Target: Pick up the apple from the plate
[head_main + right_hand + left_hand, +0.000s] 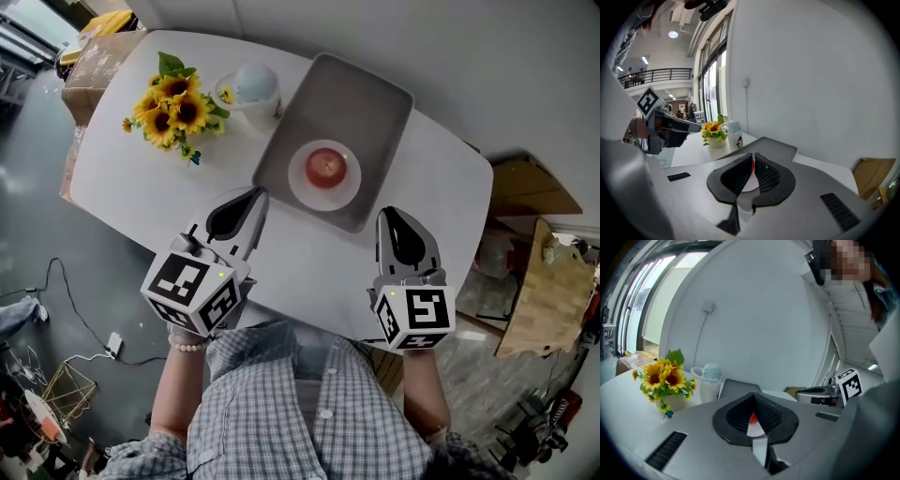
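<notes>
Shirt (pixel 309 403): grey-and-white check, white buttons.
Bracelet (pixel 187 346): pale beads, left wrist.
Left gripper (pixel 251 195): grey shell, black ribbed pads.
Right gripper (pixel 392 216): same build.
Marker cubes (pixel 195 286): black-and-white squares, small green light.

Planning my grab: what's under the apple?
A white plate lies under the apple, itself inside the grey tray. The plate's middle is hidden by the apple.

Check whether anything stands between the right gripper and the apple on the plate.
Nothing visible blocks it. Between the right gripper and the apple lie only bare table, the low near rim of the tray and the edge of the plate. The mug and sunflowers stand off to the left.
</notes>
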Demonstrator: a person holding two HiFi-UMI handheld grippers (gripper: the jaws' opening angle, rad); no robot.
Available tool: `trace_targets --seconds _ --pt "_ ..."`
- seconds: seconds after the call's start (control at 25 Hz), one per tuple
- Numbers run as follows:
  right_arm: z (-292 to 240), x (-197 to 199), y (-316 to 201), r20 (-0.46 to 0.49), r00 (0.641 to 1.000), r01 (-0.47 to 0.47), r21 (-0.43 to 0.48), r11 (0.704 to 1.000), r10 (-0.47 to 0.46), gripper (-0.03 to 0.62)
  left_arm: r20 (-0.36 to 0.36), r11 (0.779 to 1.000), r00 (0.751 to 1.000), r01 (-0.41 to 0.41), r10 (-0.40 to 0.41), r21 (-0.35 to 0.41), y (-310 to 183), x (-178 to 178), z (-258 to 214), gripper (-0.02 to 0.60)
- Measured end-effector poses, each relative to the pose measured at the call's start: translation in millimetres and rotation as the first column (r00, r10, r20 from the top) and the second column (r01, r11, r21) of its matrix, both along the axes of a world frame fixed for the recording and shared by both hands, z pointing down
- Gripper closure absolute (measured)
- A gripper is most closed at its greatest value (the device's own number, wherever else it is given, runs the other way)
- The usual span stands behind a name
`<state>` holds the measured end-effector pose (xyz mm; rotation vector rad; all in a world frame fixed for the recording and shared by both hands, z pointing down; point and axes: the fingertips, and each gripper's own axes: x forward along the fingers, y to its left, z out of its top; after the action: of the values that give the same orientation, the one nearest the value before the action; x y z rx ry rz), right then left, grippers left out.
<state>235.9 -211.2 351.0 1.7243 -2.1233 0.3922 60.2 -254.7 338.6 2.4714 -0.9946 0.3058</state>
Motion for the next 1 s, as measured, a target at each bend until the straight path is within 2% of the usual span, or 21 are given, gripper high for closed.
trace_targets --seconds 0.16,0.24,0.44,0.68,0.84,1.0 --pt "21 -3 -14 0.018 1.0 0.009 -0.047 0.999 -0.008 0.562 0.072 0.997 0.995 -0.075 0.074 0.0 -7 11 20 0.571" --pt "32 -5 -22 0.022 1.0 0.015 -0.068 0.998 -0.013 0.562 0.076 0.996 0.993 -0.089 0.09 -0.016 -12 14 28 0.571" --pt "54 -6 -36 0.012 1.0 0.02 -0.119 0.993 -0.018 0.562 0.076 0.995 0.994 -0.068 0.074 -0.075 -31 17 50 0.571" --pt "90 -2 -47 -0.024 0.999 0.032 -0.217 0.976 -0.038 0.562 0.038 0.977 0.998 -0.043 0.052 -0.211 -44 20 89 0.571" --pt "113 -2 -51 -0.062 0.995 0.059 -0.299 0.952 -0.081 0.562 0.069 0.96 0.996 -0.028 0.049 -0.278 -49 21 113 0.571" --pt "132 3 -53 -0.093 0.992 0.046 -0.372 0.927 -0.086 0.562 0.099 0.945 0.993 -0.035 0.071 -0.326 -49 26 132 0.571"
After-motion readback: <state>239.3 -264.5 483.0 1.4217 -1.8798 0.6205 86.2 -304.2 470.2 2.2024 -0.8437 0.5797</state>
